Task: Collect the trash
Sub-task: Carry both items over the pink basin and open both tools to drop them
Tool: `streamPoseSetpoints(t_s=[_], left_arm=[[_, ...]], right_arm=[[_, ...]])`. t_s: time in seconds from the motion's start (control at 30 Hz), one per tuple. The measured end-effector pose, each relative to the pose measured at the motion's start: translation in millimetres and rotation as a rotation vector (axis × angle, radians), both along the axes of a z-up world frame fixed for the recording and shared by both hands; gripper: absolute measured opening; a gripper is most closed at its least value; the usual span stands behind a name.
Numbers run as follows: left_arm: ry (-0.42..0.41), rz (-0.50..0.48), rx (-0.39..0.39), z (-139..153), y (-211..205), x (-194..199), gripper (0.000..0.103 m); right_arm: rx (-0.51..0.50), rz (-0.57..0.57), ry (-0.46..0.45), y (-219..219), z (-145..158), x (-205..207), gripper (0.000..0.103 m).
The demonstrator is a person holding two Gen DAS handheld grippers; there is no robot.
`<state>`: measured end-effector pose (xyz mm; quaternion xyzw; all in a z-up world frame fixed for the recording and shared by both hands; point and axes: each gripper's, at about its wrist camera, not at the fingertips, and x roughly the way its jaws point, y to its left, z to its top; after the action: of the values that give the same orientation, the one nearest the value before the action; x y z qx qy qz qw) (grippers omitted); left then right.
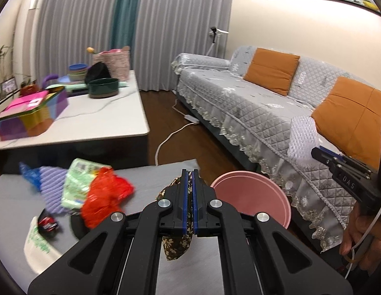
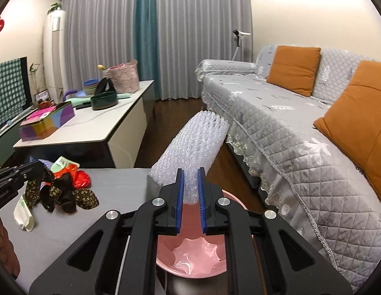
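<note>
My left gripper is shut on a dark floral wrapper, held above the grey table beside the pink bin. The wrapper and left gripper also show at the left of the right wrist view. My right gripper is shut on a white foam net sleeve, held directly over the pink bin, which holds a clear plastic piece. The sleeve and right gripper show at the right of the left wrist view. A red wrapper, green packet and purple cloth lie on the table.
A low grey table carries the trash, plus a small red can and white bag. A white coffee table with a colourful box and bowls stands behind. A grey sofa with orange cushions runs along the right.
</note>
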<state>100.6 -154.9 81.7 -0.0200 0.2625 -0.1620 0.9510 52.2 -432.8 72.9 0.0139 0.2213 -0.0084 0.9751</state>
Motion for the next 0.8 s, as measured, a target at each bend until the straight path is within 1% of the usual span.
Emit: streamPoseSetpoints(t_s=[0.2,0.4,0.6,0.8], left_arm=[[0.000,-0.069,-0.012,2,-35,21,0.003],[0.017,-0.130,-0.018,-4,-69,41,0.003],[0.053,-0.183,-0.003,-19,-99,59,0.003],[0.083,-0.213,0.004,-31,-114,70,0.003]], right_arm=[[-0.005,-0.043,0.016,-19,-9,7,0.012],[-0.013,-0.067,0.043,-31,-18,16,0.012],[-0.010,-0.088,0.070,-42,-29,28,0.012],[-0.006,-0.089,0.091,-46,-35,36,0.012]])
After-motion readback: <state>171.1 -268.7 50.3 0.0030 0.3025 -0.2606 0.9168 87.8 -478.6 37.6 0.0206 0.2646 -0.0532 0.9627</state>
